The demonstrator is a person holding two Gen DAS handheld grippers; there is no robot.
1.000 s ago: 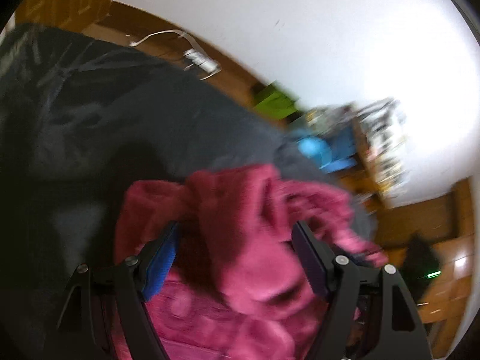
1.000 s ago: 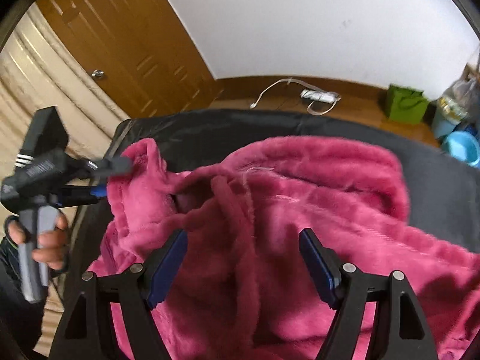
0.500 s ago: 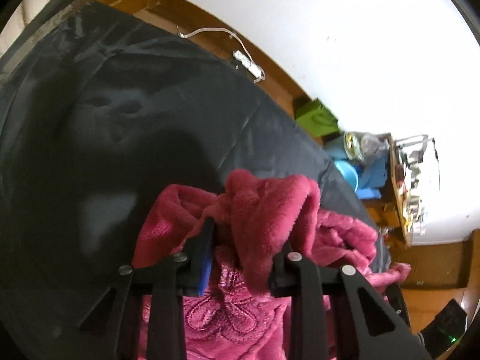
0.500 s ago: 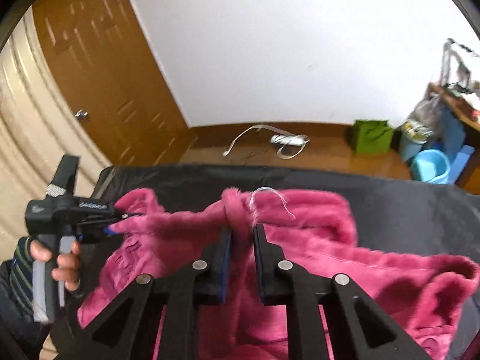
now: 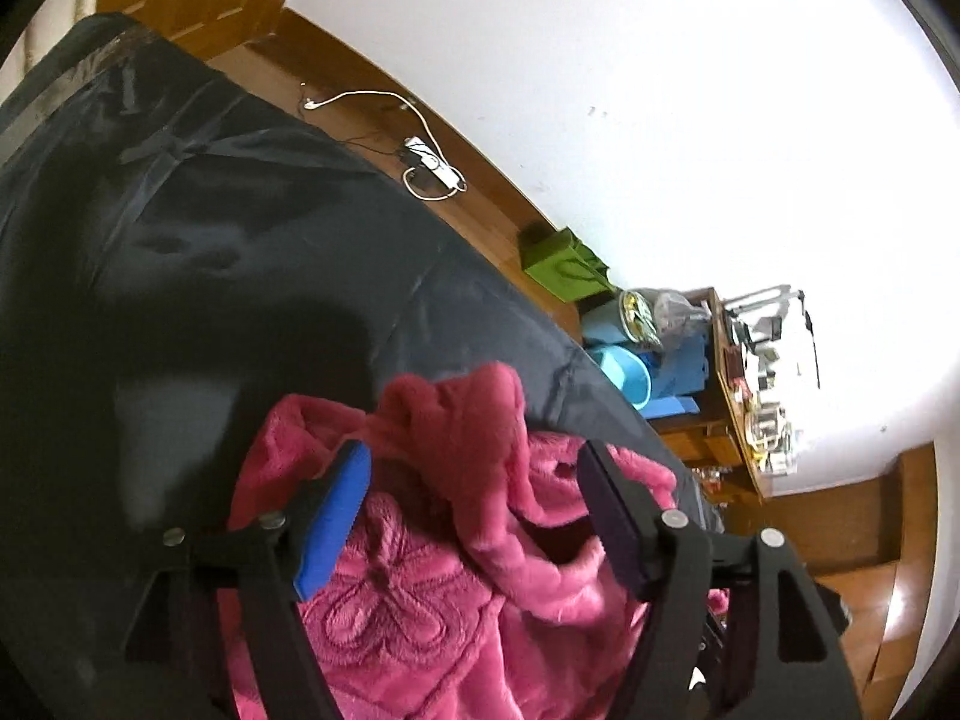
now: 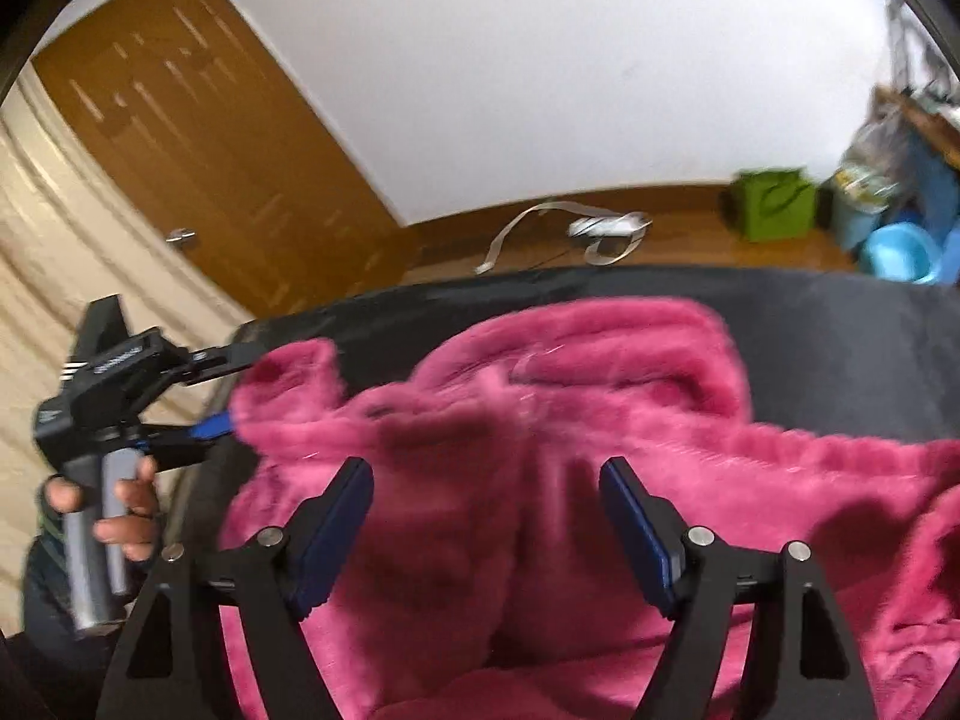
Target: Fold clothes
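1. Pink fleece garment [image 5: 456,552] fills the near field of both wrist views, bunched, lying on a dark cloth surface [image 5: 198,228]; an embossed flower pattern shows in the left wrist view.
2. Left gripper [image 5: 474,468]: jaws spread wide, a raised fold of fleece stands between the blue pads [image 5: 336,510]; it seems loose, not pinched.
3. Right gripper [image 6: 486,492]: jaws wide apart, hovering over the rumpled fleece [image 6: 540,420], gripping nothing. View is motion-blurred.
4. Right wrist view also shows the left gripper [image 6: 231,387] from the side at the garment's left edge, a hand [image 6: 120,510] around its grey handle; fingertips reach the fleece edge, contact unclear.
5. Beyond the cloth: wooden floor with a white power strip and cable [image 5: 429,162].
6. Farther: green bag [image 6: 774,204], blue basin [image 6: 900,252], cluttered wooden shelf [image 5: 756,396].
7. Back: white wall, brown door [image 6: 198,138] at left.
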